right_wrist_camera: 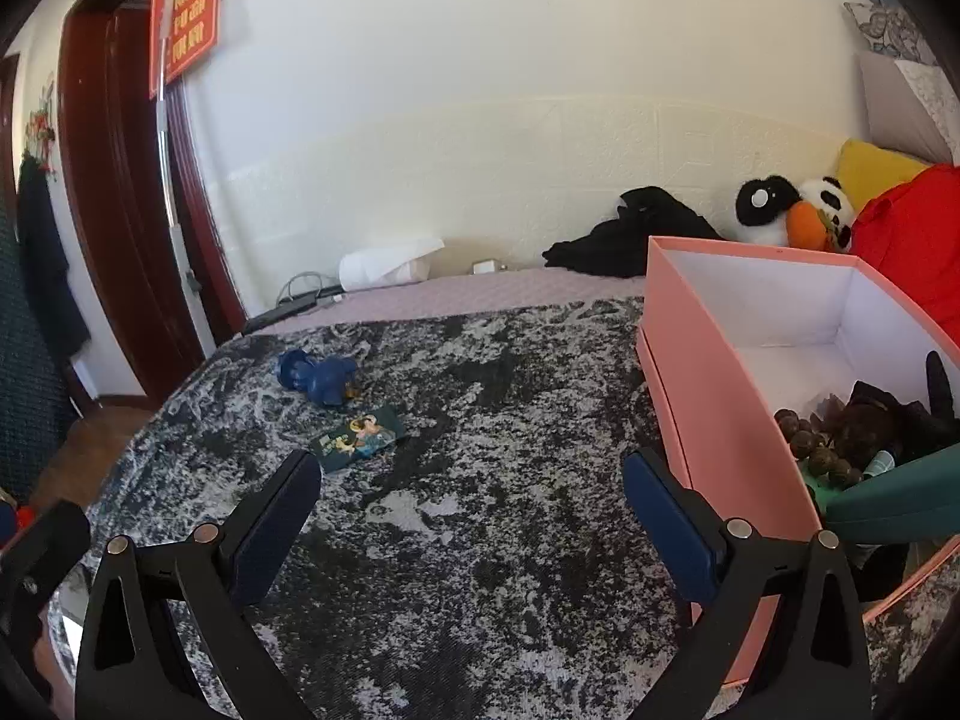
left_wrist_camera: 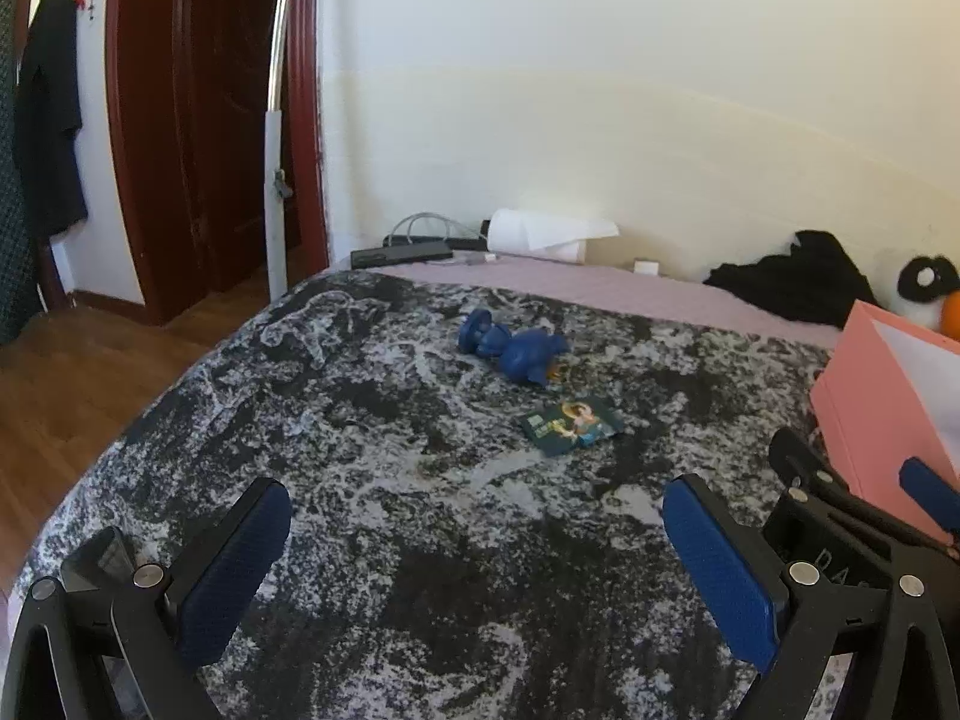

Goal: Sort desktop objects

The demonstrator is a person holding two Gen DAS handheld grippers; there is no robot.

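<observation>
A blue toy figure [left_wrist_camera: 513,349] lies on the black-and-white mottled cloth [left_wrist_camera: 372,480], far ahead of my left gripper [left_wrist_camera: 477,516], which is open with nothing between its fingers. A small dark green picture packet [left_wrist_camera: 571,425] lies nearer, right of centre. In the right wrist view the same blue toy [right_wrist_camera: 317,379] and packet [right_wrist_camera: 359,439] sit ahead to the left of my open, empty right gripper [right_wrist_camera: 471,498]. The pink box [right_wrist_camera: 708,372] stands to the right, holding brown beads [right_wrist_camera: 810,450], dark items and a green object [right_wrist_camera: 900,498].
A paper roll [left_wrist_camera: 540,232], cables and a dark flat device [left_wrist_camera: 401,253] lie at the far edge by the wall. Black clothing [left_wrist_camera: 798,282] and a panda plush [right_wrist_camera: 792,210] sit behind the box [left_wrist_camera: 888,396]. Wooden floor [left_wrist_camera: 78,396] drops off to the left.
</observation>
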